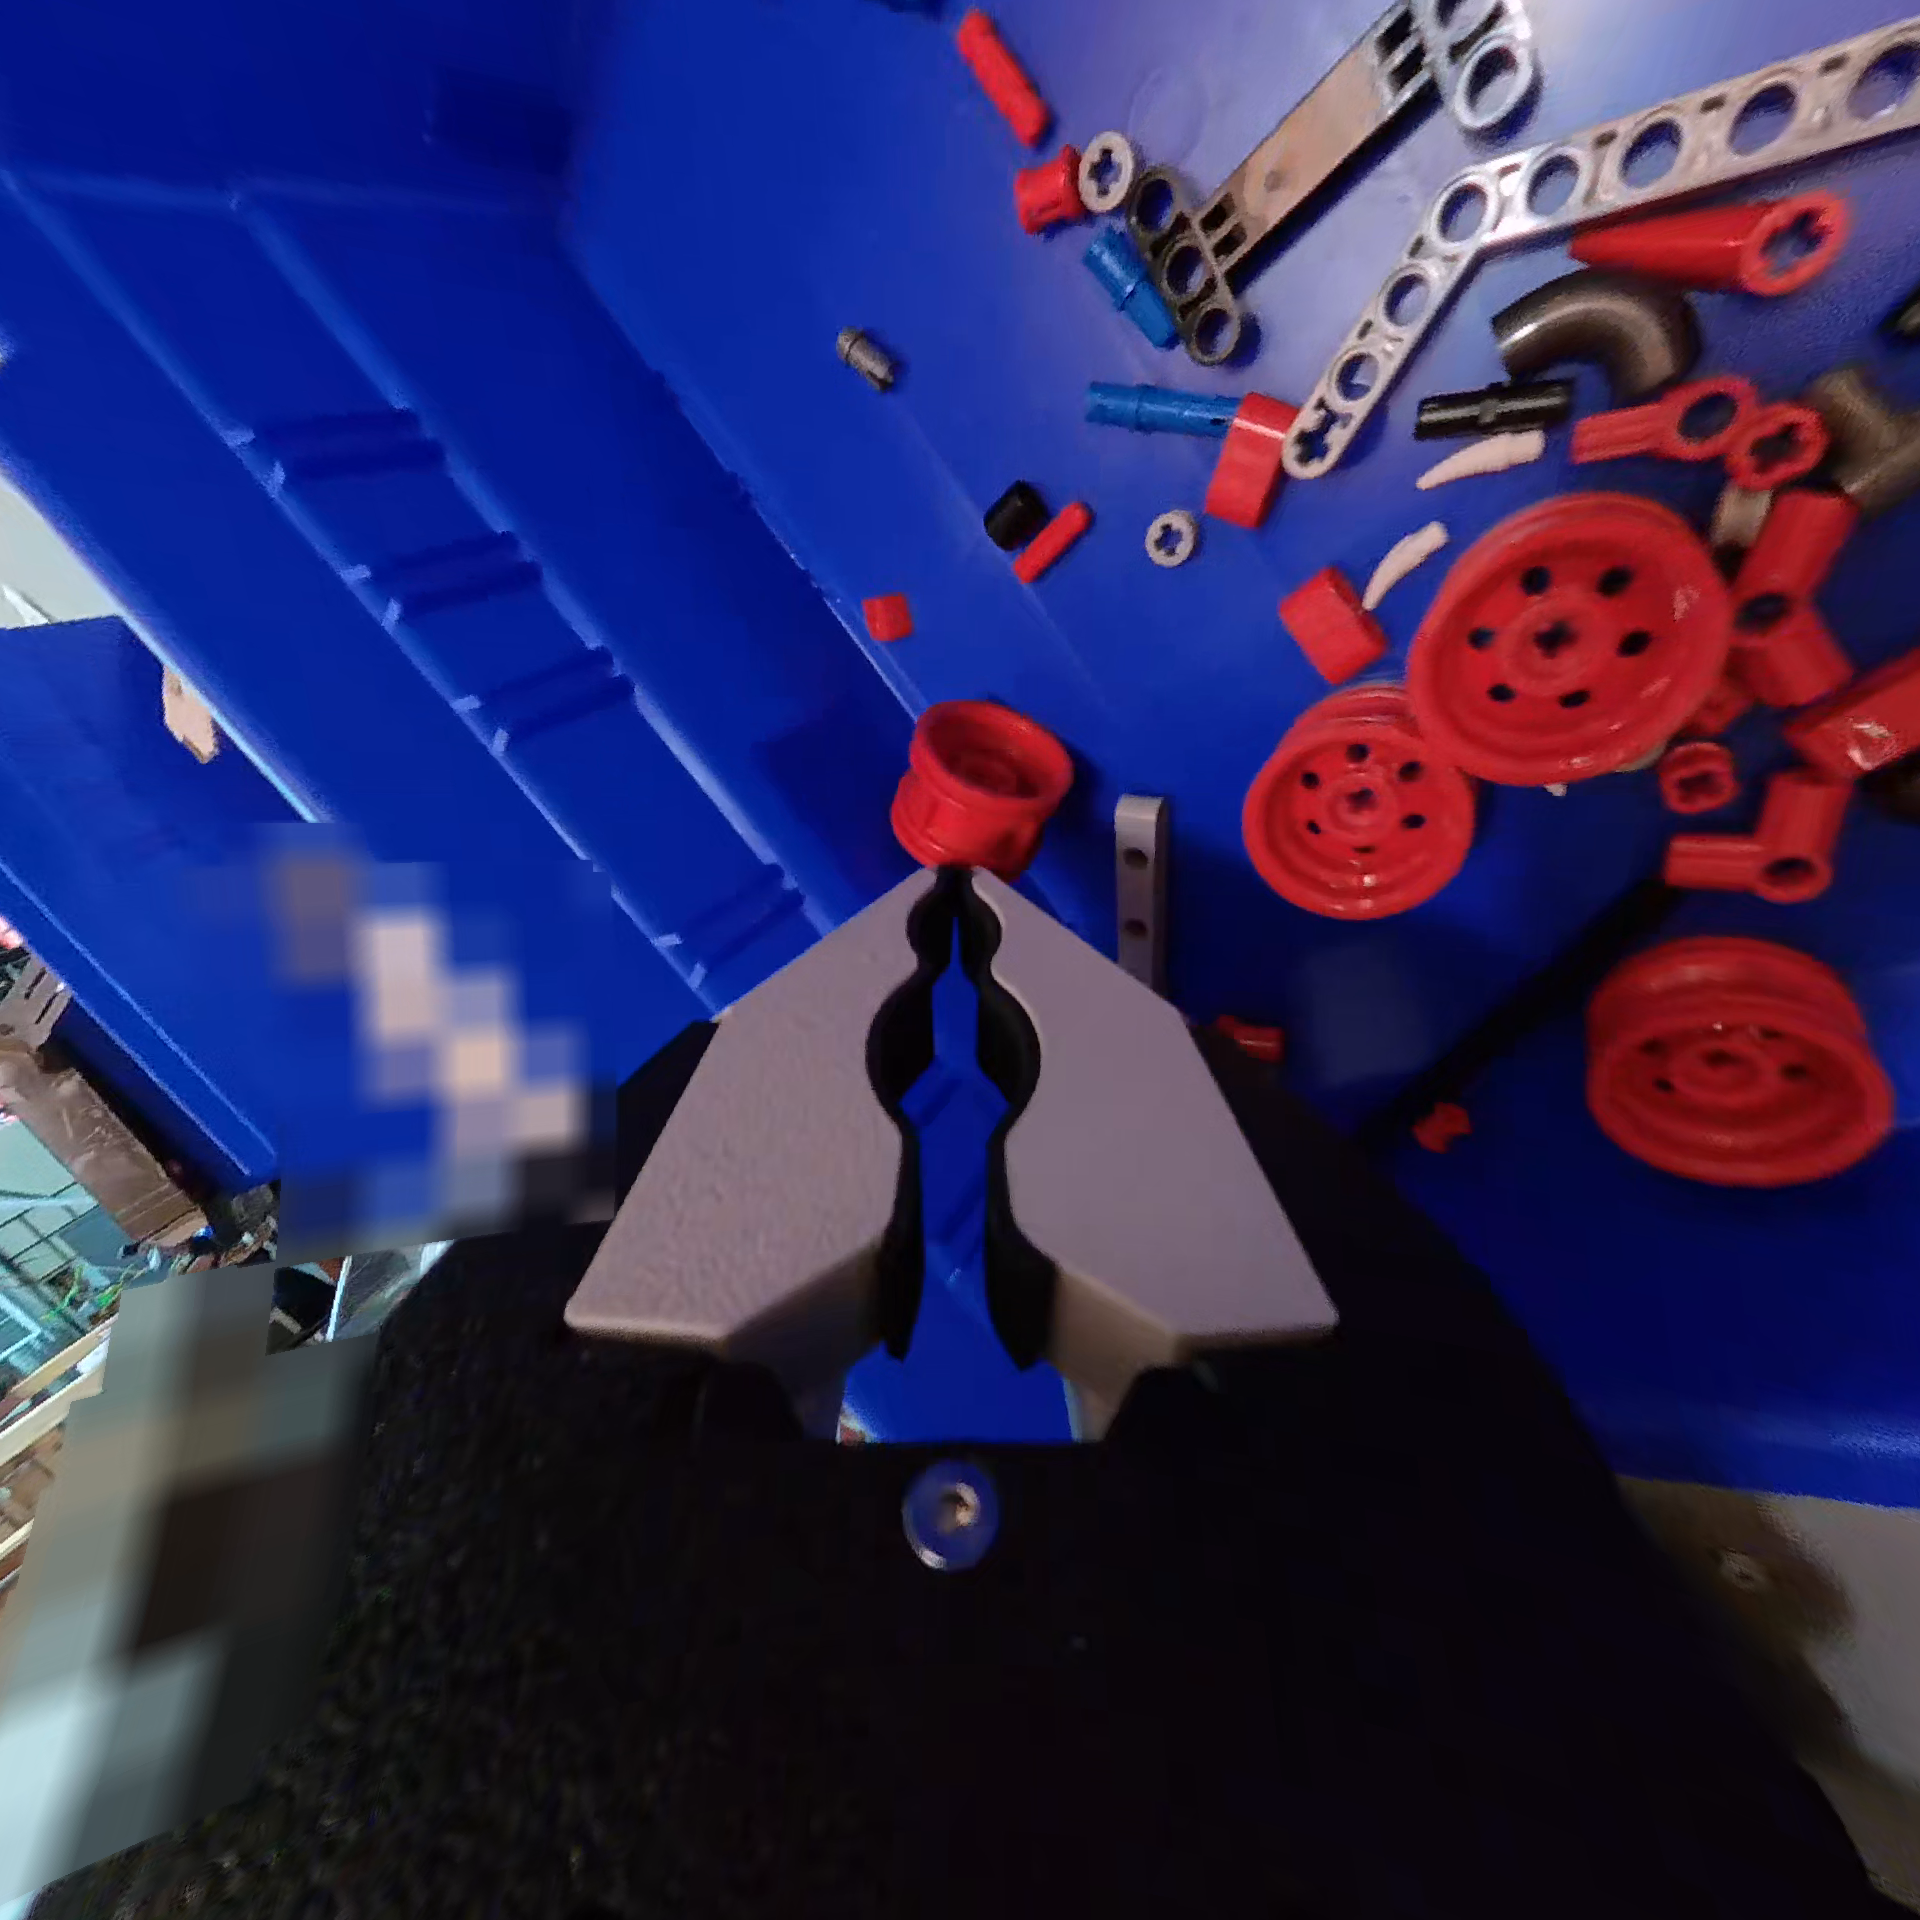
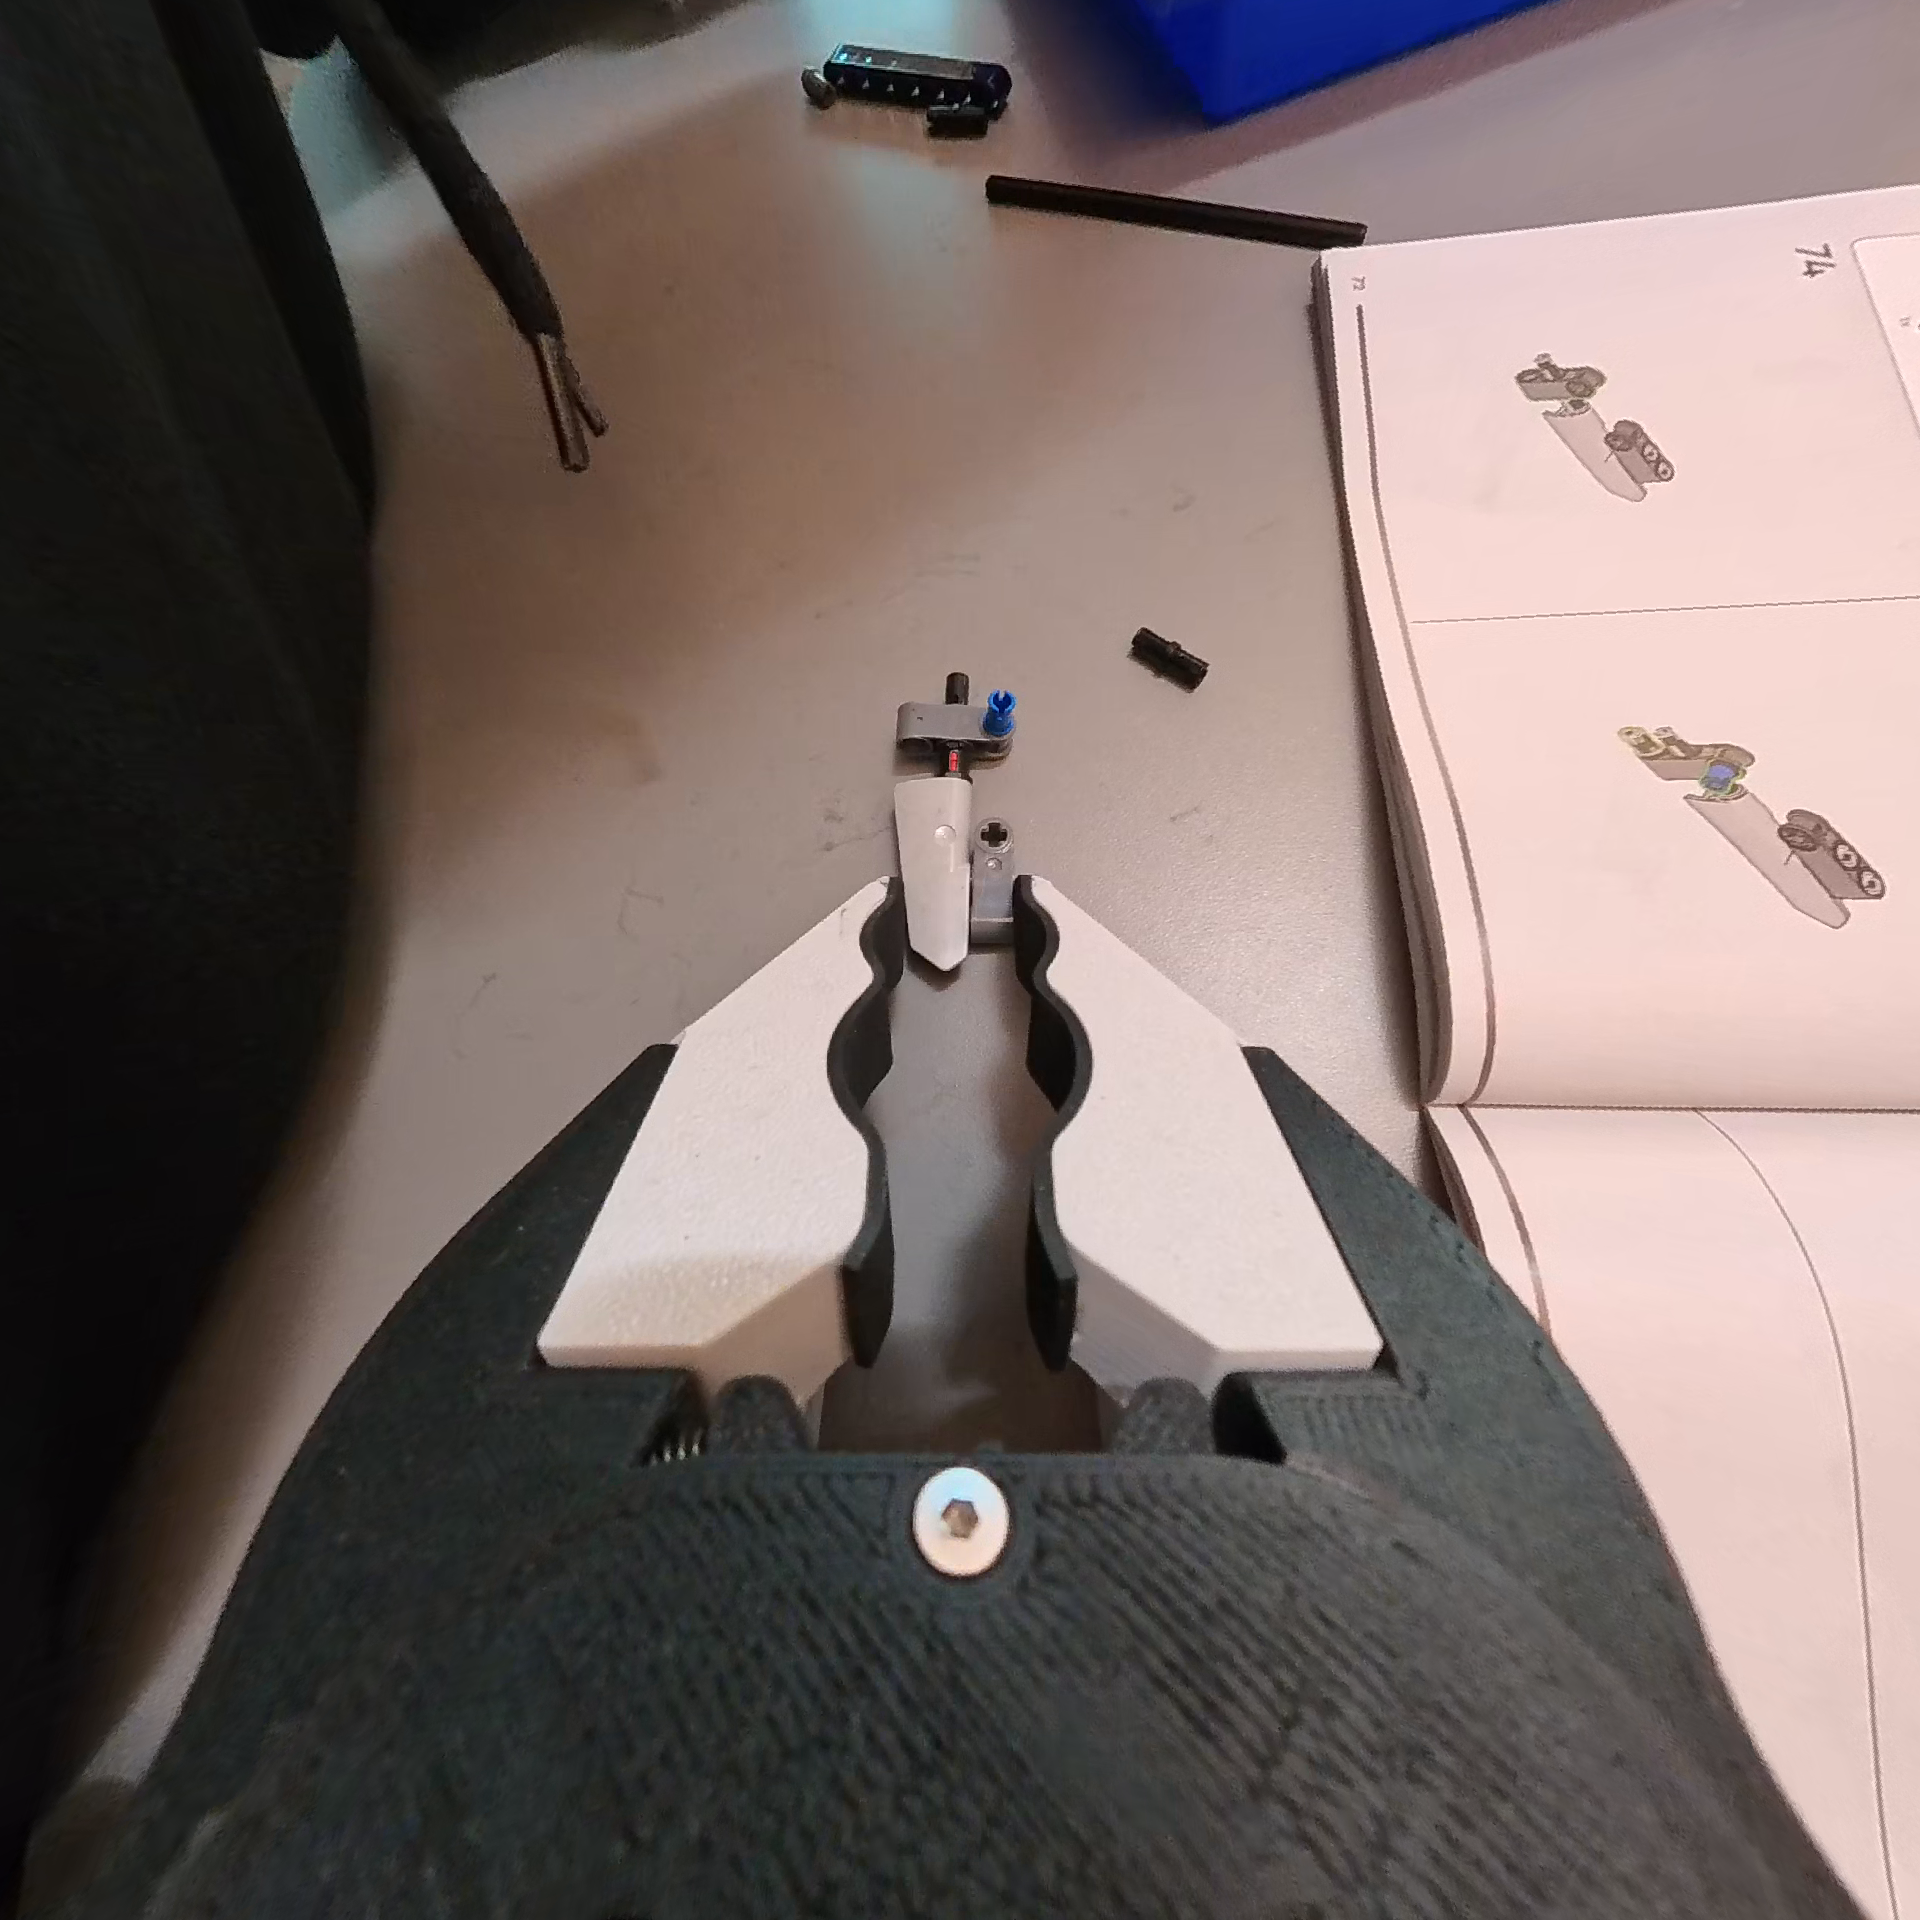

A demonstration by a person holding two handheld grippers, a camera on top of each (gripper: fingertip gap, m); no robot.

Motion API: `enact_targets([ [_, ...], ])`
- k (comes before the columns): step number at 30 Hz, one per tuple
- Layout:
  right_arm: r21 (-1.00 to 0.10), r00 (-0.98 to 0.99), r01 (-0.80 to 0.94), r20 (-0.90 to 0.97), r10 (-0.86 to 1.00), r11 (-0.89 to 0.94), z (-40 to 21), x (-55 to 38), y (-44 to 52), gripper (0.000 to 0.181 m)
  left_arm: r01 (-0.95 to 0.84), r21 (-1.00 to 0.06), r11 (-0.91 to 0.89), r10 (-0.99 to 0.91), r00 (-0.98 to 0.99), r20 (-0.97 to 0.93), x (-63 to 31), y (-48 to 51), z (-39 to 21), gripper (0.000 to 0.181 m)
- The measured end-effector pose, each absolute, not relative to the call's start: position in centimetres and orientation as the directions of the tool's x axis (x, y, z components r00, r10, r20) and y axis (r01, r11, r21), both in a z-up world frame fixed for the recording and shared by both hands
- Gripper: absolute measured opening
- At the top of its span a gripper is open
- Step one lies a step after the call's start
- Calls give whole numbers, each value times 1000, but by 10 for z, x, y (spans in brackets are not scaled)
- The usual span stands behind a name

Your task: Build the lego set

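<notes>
In the left wrist view my left gripper (image 1: 956, 878) is shut at its tips on a small red wheel hub (image 1: 982, 784), held just above the blue parts tray (image 1: 727, 260). In the right wrist view my right gripper (image 2: 951, 904) is shut on a small grey assembly (image 2: 935, 862): a pale grey panel and a grey liftarm with a black axle and a blue pin at its far end. It is held low over the grey table (image 2: 727, 520). An open instruction booklet (image 2: 1662, 675) lies to the right.
The tray holds three large red wheels (image 1: 1569, 634), a bent grey beam (image 1: 1538, 197), blue pins (image 1: 1153, 405) and several small red parts. A short grey beam (image 1: 1141, 883) lies right of the hub. On the table: a long black axle (image 2: 1174, 208), a black pin (image 2: 1169, 657), a black beam (image 2: 914, 78), a dark cord (image 2: 499, 239). Tip to tip, the grippers are about 40 centimeters apart.
</notes>
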State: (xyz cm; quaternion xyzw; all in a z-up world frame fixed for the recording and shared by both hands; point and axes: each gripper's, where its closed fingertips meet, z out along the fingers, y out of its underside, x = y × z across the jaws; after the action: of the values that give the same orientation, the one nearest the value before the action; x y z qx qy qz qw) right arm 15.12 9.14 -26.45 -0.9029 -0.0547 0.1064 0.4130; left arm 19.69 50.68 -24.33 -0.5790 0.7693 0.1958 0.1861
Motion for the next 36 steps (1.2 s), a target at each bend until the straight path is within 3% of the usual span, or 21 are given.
enact_targets([
  [4,-757,971,10,-149,187,-653,-265,151,91,19,-943,-7,333,-913,-320,-252,202,463,-260,0],
  [6,-757,972,12,-145,187,-653,-265,151,92,19,-939,-27,344,-890,-317,-327,209,472,-252,0],
  [12,-758,972,15,-142,187,-653,-265,151,92,19,-912,-362,192,-954,-88,-285,232,489,-201,0],
  [15,-757,972,13,-145,187,-653,-265,151,92,19,-886,-443,135,-958,-2,-288,230,505,-180,0],
  [36,-757,971,12,-146,187,-653,-265,151,92,19,-901,-414,131,-940,19,-340,222,520,-179,0],
])
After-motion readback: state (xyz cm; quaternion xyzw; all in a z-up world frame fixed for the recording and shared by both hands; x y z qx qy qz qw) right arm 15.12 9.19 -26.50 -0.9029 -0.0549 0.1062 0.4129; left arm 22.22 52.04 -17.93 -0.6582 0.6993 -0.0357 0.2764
